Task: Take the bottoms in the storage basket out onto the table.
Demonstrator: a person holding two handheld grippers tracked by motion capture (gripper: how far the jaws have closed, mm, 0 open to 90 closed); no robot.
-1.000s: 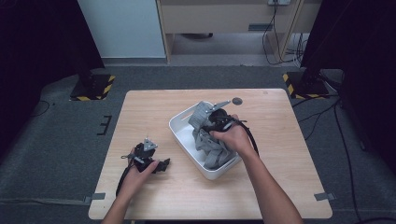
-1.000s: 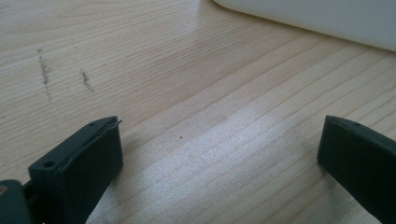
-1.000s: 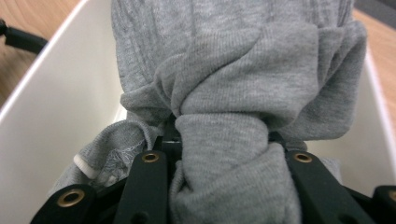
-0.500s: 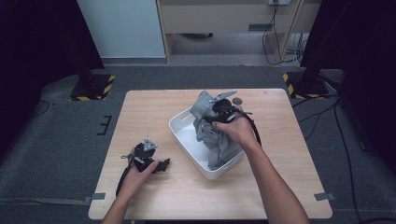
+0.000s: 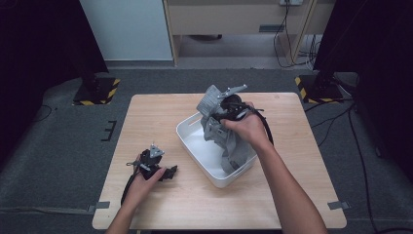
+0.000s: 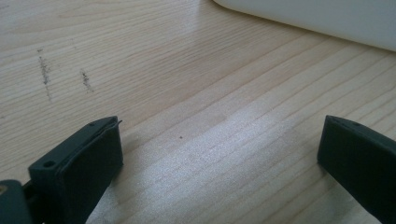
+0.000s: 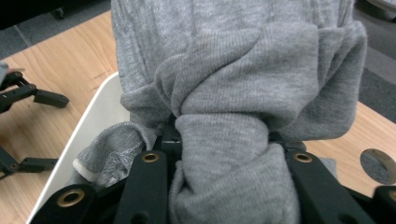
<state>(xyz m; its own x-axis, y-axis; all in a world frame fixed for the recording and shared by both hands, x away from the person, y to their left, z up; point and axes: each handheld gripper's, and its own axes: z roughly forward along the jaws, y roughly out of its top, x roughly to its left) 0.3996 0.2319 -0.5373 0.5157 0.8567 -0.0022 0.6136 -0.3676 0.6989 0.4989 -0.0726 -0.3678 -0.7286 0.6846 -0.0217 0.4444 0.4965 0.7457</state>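
Note:
A grey knitted cloth (image 5: 233, 146) hangs bunched from my right gripper (image 5: 220, 113), its lower end still inside the white tub (image 5: 191, 146). In the right gripper view the jaws press on a thick twisted wad of the cloth (image 7: 233, 70), and the gripper (image 7: 224, 163) is shut on it above the tub's rim (image 7: 88, 126). My left gripper (image 5: 168, 172) lies on the wooden table (image 5: 146, 122) to the left of the tub. Its jaws stand wide open over bare wood (image 6: 219, 154), with the tub's wall (image 6: 327, 18) just ahead.
A small round grey disc (image 7: 377, 163) sits in the tabletop beyond the tub. Faint pencil-like marks (image 6: 44, 74) show on the wood near the left gripper. Dark stands with yellow-black striped feet (image 5: 97, 92) flank the table on grey carpet.
My right gripper has risen with the grey cloth, drawing more of it up out of the tub. The left gripper has stayed where it was.

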